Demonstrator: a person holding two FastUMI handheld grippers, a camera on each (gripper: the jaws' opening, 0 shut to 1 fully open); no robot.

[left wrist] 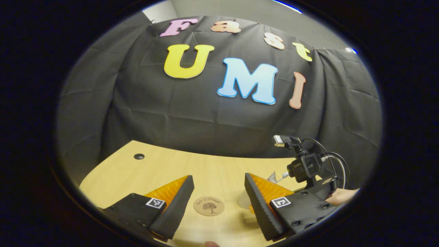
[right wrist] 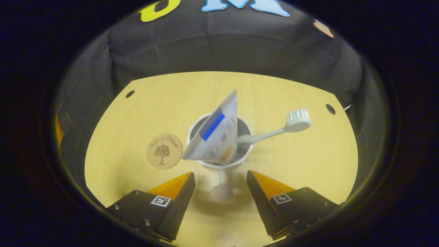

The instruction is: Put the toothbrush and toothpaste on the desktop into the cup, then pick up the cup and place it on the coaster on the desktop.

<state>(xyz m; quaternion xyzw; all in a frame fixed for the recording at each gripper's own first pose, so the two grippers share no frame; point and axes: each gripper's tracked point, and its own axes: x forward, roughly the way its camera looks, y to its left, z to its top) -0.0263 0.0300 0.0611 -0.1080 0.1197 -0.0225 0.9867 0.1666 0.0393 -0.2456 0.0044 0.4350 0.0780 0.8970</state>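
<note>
Gripper on the right (right wrist: 221,188) hangs over the worktop (right wrist: 291,161) with its two fingers spread wide and nothing between them but the handle of the cup. Seen from the right gripper view, the worktop is pale wood with a small round hole near 10 o'clock and another near 2 o'clock. The cup (right wrist: 205,164) stands upright at the middle, white outside and dark inside, its handle pointing toward 6 o'clock. The toothpaste (right wrist: 215,137) stands in the cup, crimped end up, leaning toward 12 o'clock. The toothbrush (right wrist: 274,132) also sits in the cup, its handle slanting out toward 3 o'clock with the bristle head past the rim. The coaster (right wrist: 164,151), a round cork disc, lies flat on the worktop at 9 o'clock of the cup, just beside it and apart from it.

In the left gripper view, the left gripper (left wrist: 219,202) is likewise open and holds nothing, with the coaster (left wrist: 209,206) lying between its fingers. At 3 o'clock there, the right gripper's body carries a small camera (left wrist: 304,166).
</note>
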